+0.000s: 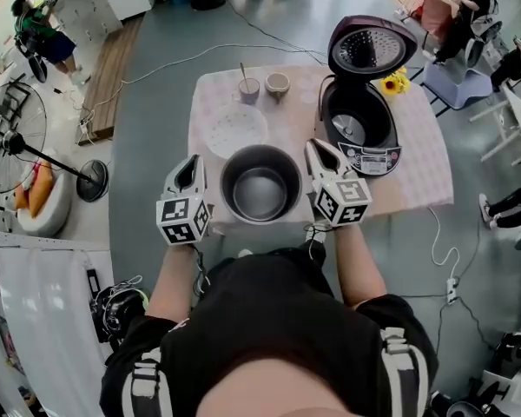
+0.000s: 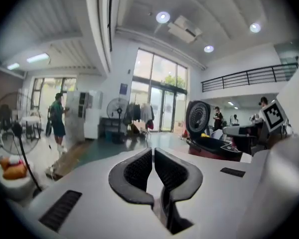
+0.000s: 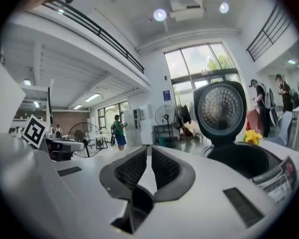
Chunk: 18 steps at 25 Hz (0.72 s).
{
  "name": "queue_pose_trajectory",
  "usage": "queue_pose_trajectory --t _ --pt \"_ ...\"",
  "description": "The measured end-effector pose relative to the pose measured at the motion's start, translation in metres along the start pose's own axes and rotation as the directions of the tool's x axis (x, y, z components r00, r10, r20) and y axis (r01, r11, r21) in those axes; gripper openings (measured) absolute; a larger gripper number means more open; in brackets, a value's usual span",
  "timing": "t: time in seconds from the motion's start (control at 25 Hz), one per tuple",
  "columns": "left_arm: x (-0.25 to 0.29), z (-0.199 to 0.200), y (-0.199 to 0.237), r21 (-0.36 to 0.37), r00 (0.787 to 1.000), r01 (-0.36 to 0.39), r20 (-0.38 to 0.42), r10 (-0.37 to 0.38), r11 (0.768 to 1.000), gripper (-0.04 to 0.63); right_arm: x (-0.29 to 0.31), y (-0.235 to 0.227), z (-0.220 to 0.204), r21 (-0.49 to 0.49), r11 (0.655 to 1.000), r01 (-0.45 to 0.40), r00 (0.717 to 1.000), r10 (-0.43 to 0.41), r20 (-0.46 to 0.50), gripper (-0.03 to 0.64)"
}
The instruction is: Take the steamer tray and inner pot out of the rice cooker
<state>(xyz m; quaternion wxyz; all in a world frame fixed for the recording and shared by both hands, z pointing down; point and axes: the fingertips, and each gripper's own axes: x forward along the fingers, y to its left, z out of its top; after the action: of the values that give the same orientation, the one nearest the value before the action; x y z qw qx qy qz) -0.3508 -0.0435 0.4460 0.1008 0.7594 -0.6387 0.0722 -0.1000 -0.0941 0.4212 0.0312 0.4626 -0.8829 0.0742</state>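
1. The person's black top (image 1: 278, 320) fills the head view at 6 o'clock. Both forearms reach toward 12 o'clock, to the left hand-held gripper (image 1: 194, 163) and the right hand-held gripper (image 1: 318, 150).
2. The two flank the pot (image 1: 260, 185) at its 9 and 3 o'clock. Whether they touch it cannot be judged from above.
3. Only the gripper views show the jaws: both pairs are clenched, pads together, with nothing between them.
4. Only the head view shows the pot. It is round and dark grey with a bare shiny bottom, and it stands on the desk (image 1: 417, 172) at the desk's 6 o'clock edge.
5. The tray (image 1: 236, 129) is pale, round and dotted, and lies flat at the pot's 11 o'clock.
6. The cooker (image 1: 360, 129), at 1 o'clock, stands open with its lid (image 1: 372, 49) upright. A metal plate shows in its well.
7. At 12 o'clock, the left cup (image 1: 249, 88) holds a stick, and the right cup (image 1: 278, 82) is just beside it.
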Motion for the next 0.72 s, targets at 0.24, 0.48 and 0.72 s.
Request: queue_pose_trajectory --t 0.24,0.48,0.72 --pt "-0.035 0.083 -0.023 0.168 0.968 -0.079 0.247 0.036 0.983 0.012 -0.032 0.024 0.089 -0.126 0.984 0.129 0.946 -0.084 0.313 0.012" --pt "-0.051 0.094 -0.022 0.134 0.956 -0.109 0.284 0.067 0.985 0.005 -0.044 0.038 0.096 -0.144 0.979 0.141 0.933 -0.083 0.351 -0.003" --pt "-0.051 0.083 -0.013 0.063 0.971 -0.078 0.232 0.061 0.995 0.004 -0.042 0.045 0.089 -0.132 0.984 0.115 0.94 -0.065 0.336 -0.002"
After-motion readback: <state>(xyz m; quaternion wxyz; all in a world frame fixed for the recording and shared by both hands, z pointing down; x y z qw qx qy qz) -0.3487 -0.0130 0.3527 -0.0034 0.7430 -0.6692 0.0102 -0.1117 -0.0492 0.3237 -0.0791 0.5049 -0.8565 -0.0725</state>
